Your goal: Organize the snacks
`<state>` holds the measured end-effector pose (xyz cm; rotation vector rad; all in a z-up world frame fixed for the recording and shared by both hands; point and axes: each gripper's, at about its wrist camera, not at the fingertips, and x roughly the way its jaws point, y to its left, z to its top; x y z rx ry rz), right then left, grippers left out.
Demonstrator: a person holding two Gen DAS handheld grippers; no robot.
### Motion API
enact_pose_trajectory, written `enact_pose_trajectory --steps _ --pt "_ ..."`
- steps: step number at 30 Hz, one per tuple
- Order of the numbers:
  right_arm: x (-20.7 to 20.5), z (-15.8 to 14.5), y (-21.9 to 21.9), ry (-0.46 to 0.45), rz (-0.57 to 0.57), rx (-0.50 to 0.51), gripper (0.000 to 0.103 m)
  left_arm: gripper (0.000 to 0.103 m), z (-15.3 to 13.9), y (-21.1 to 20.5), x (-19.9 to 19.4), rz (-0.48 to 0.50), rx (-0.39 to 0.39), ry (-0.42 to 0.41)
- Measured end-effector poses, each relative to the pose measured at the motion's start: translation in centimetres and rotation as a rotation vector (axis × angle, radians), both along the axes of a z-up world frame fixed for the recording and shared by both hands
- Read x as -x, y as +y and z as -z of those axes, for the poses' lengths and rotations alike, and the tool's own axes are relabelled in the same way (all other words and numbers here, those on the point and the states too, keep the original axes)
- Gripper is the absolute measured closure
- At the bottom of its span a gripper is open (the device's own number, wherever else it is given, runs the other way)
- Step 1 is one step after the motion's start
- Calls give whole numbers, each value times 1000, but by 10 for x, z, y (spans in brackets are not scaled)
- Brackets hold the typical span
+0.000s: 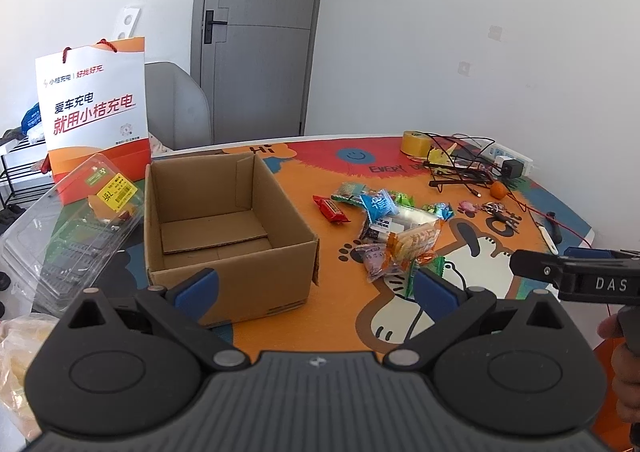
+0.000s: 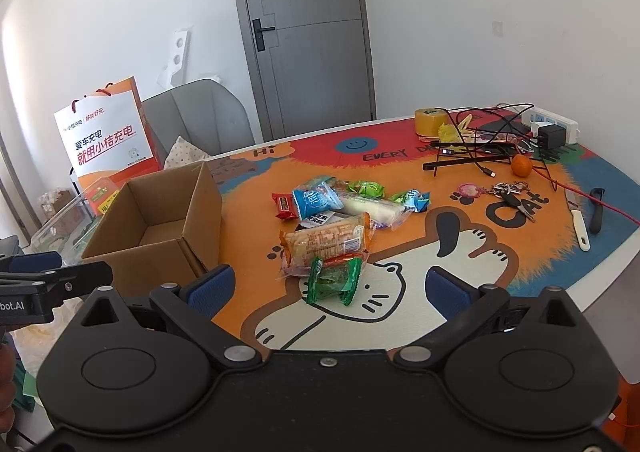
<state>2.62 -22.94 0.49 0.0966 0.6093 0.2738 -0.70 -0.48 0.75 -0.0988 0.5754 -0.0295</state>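
- Cardboard box [image 1: 224, 236] sat empty on the surface [image 1: 280, 332], open top up, left of the snacks.
- Snacks [image 2: 332, 219] lay in a loose pile mid-surface, well apart from the box; none boxed yet.
- Left hand-held gripper [image 1: 316, 284] was spread wide, holding nothing, hovering near the box's front corner.
- Right hand-held gripper [image 2: 330, 286] was also wide and empty, lined up just short of the green packet [image 2: 334, 280] at the pile's near edge.
- Step judged: the start, reaching for the first pick.
- Next move likely called for lowering the right one over the green packet, pinching it, then carrying it left into the box.
- Orange [image 2: 522, 165], keys [image 2: 512, 191] and cables [image 2: 480, 143] looked like non-snack clutter.
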Motion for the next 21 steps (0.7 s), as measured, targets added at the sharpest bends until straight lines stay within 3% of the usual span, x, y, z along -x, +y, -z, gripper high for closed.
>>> enact_pose_trajectory --steps 15,21 --pt "-19 20 -20 -3 22 -60 0 2 15 -21 -23 59 39 -30" --pt "-34 35 -25 49 3 -100 11 10 25 -28 -38 78 65 -23"
